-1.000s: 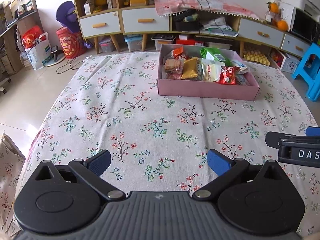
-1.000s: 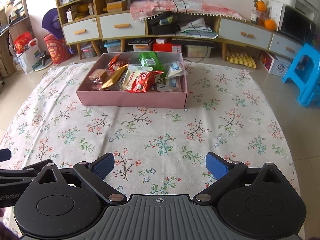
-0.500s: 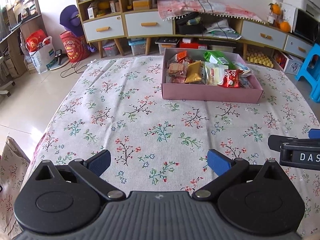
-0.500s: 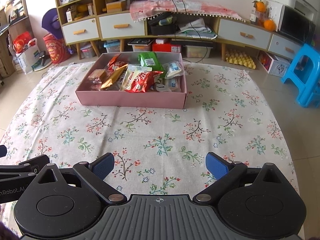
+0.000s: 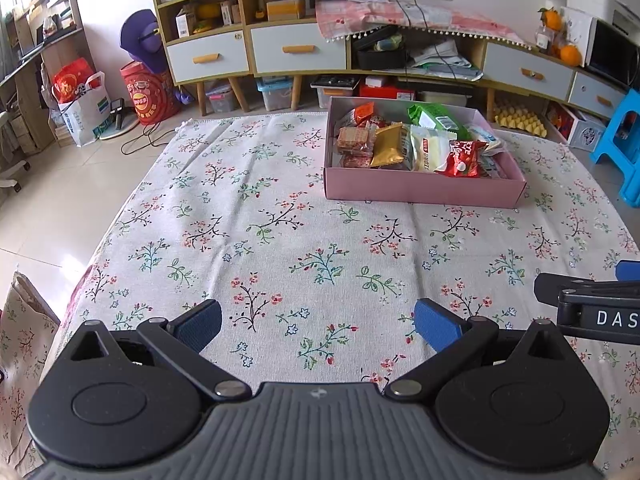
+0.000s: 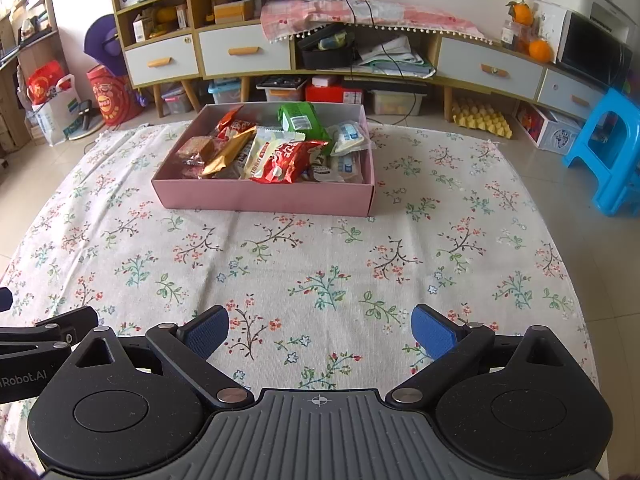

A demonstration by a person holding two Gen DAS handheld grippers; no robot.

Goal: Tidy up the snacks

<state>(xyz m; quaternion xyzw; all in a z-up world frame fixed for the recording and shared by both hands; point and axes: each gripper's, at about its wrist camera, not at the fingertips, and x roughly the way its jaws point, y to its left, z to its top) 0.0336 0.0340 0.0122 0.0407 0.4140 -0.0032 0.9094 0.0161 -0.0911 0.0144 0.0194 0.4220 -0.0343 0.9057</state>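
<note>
A pink box [image 5: 424,190] [image 6: 264,198] stands on the far part of the floral tablecloth [image 5: 280,240] [image 6: 320,264]. It holds several snack packs, among them a red pack [image 5: 462,158] [image 6: 286,162], a gold pack [image 5: 388,151] [image 6: 226,156] and a green pack [image 5: 438,120] [image 6: 300,118]. My left gripper [image 5: 318,326] is open and empty over the cloth's near part. My right gripper [image 6: 320,330] is open and empty too, well short of the box. Each gripper shows at the edge of the other's view.
Low cabinets with drawers [image 6: 244,54] and shelves line the far wall. A blue stool [image 6: 608,152] stands on the floor to the right. Bags [image 5: 80,96] stand on the floor at the far left. The table's left edge [image 5: 100,240] drops to tiled floor.
Both grippers have drawn back a little from the box and stay open. The left view has shifted slightly so the box sits further right. Nothing was picked up.
</note>
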